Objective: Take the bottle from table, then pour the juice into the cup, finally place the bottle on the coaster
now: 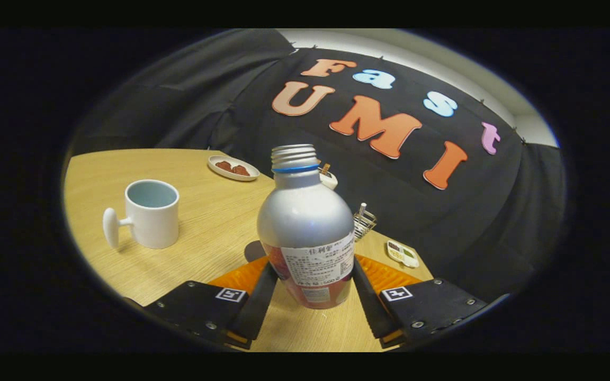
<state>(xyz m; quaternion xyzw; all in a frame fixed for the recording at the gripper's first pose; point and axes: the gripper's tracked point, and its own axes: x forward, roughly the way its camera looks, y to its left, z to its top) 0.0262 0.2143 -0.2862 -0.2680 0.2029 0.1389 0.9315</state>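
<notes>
Gripping one bottle, tool; one cup.

Matt metal bottle, wood-grain table, glossy cup.

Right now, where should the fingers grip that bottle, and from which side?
Low on the labelled body of the bottle, side-on, as the gripper sits now: one finger on each flank, apparently touching. The bottle stands upright with its cap off, and the sides there run straighter than the rounded shoulder above. Keep it level; the cup waits alongside.
</notes>
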